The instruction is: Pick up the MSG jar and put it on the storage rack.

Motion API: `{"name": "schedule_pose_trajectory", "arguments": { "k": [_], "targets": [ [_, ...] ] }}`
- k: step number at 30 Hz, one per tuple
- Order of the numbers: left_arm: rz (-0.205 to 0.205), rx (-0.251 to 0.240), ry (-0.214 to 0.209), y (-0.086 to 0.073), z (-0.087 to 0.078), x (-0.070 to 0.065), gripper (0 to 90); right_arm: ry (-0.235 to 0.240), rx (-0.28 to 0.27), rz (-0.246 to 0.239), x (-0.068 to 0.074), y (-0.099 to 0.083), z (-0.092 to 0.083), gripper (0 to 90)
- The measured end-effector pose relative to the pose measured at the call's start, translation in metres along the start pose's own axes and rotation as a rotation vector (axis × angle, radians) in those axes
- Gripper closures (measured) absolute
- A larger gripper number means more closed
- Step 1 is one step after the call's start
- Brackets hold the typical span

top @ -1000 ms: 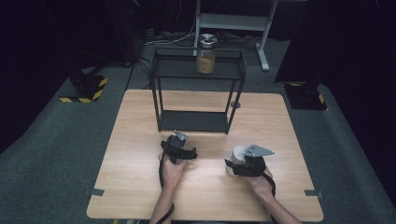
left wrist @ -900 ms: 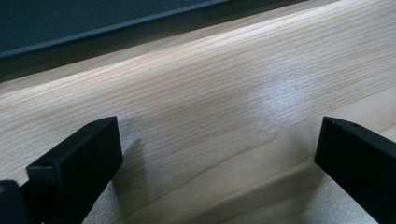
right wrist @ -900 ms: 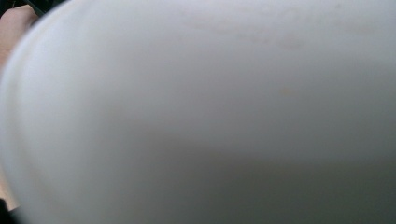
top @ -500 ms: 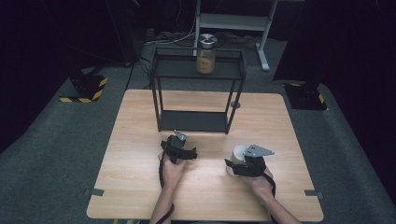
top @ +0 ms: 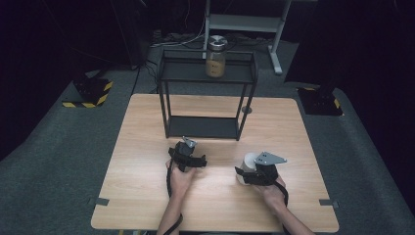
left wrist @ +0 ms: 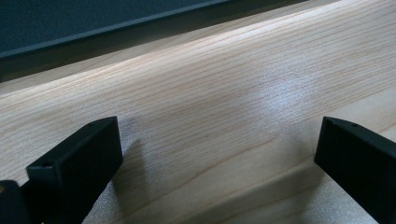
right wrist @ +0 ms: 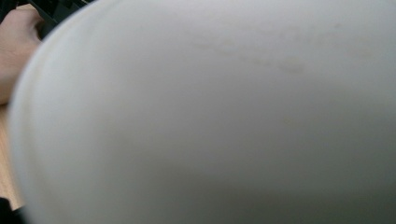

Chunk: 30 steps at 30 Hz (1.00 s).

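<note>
My right gripper (top: 250, 171) rests on the wooden table (top: 147, 196) at the front right, shut on a white rounded container (top: 248, 161). In the right gripper view the container's smooth white wall (right wrist: 210, 116) is very close to the camera and hides the jaws. My left gripper (top: 187, 149) lies on the table at front centre, pointing toward the black rack (top: 205, 73). In the left gripper view this gripper (left wrist: 215, 154) is open, its jaws wide apart over bare wood with nothing between them.
The black two-tier metal rack stands at the table's far middle, its lower shelf (top: 203, 127) bare. A glass jar (top: 216, 56) with a silver lid and amber contents stands on the top shelf. A person's left hand (right wrist: 16, 51) shows in the right gripper view.
</note>
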<state>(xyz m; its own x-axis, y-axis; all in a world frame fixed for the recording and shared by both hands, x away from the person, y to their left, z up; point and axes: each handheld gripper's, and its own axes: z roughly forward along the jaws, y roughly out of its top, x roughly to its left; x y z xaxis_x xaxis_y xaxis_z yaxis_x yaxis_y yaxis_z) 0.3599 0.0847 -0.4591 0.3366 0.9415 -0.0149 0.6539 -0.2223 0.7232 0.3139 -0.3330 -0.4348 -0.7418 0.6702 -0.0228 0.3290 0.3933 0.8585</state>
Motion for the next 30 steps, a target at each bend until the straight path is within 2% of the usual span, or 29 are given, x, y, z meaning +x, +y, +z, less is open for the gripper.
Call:
{"name": "schedule_pose_trajectory", "arguments": {
  "k": [15, 30],
  "targets": [
    [0.000, 0.000, 0.000, 0.000, 0.000, 0.000, 0.8, 0.032, -0.001, -0.031, -0.005, 0.016, -0.009, 33.2],
    [0.000, 0.000, 0.000, 0.000, 0.000, 0.000, 0.8, 0.050, 0.006, -0.029, -0.017, 0.037, -0.021, 33.3]
  ]
}}
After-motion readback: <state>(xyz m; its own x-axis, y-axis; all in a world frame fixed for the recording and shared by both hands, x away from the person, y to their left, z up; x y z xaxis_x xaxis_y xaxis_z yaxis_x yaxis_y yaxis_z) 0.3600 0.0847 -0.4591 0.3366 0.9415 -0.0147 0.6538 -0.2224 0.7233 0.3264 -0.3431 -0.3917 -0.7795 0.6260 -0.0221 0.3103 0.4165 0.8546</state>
